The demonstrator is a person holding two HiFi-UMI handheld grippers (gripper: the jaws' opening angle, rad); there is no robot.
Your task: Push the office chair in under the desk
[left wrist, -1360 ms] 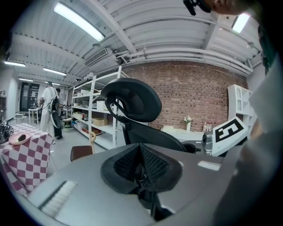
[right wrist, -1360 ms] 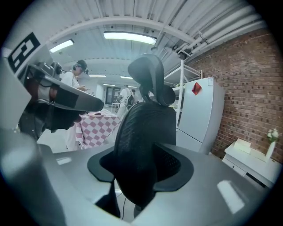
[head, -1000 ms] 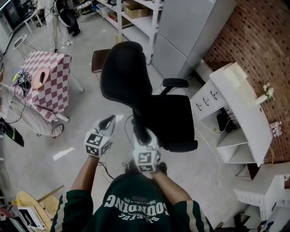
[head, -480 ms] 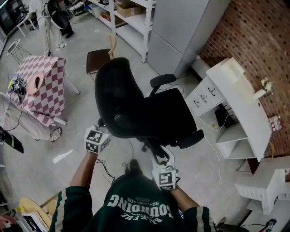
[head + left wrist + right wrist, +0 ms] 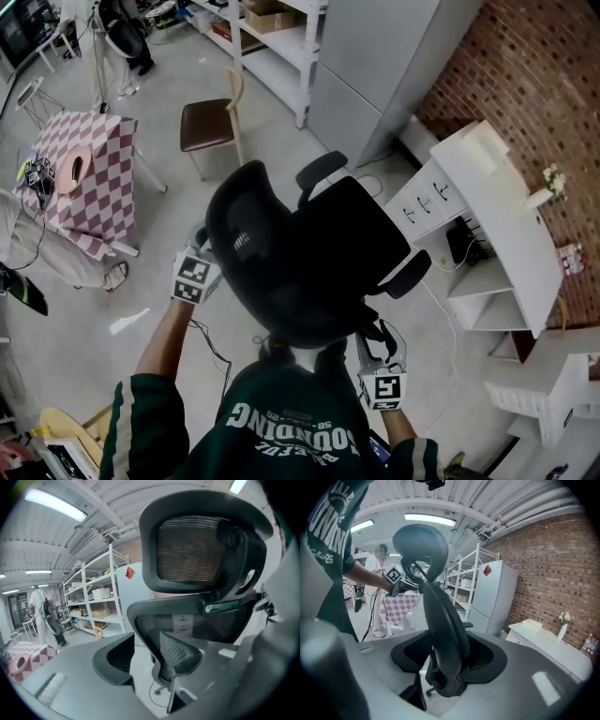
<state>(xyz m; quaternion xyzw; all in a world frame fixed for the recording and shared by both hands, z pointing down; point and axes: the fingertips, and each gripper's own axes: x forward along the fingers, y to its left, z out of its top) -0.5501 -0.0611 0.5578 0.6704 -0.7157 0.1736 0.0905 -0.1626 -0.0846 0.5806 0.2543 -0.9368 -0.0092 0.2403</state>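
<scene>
The black office chair (image 5: pixel 309 248) stands in front of me, its mesh backrest (image 5: pixel 272 262) nearest me and its seat turned toward the white desk (image 5: pixel 502 220) at the right. My left gripper (image 5: pixel 200 251) is at the backrest's left edge. In the left gripper view its jaws (image 5: pixel 154 667) have just been opening and stand apart, with the chair's lumbar piece (image 5: pixel 180 653) seen in the gap. My right gripper (image 5: pixel 373 330) is low at the backrest's right side. Its jaws (image 5: pixel 447 667) have just been opening, and the backrest's lower edge (image 5: pixel 445 634) lies between them without being pinched.
A white drawer unit (image 5: pixel 427 206) sits under the desk's near end, beside a brick wall (image 5: pixel 534 75). A wooden chair (image 5: pixel 208 124), a checkered table (image 5: pixel 89 173), a grey cabinet (image 5: pixel 375 66) and shelving (image 5: pixel 272 37) stand beyond. A cable (image 5: pixel 211 342) trails on the floor.
The chair has turned: its backrest swung down toward me and its seat now faces the desk. My right gripper moved right, round to the backrest's right side. The left gripper shifted slightly.
</scene>
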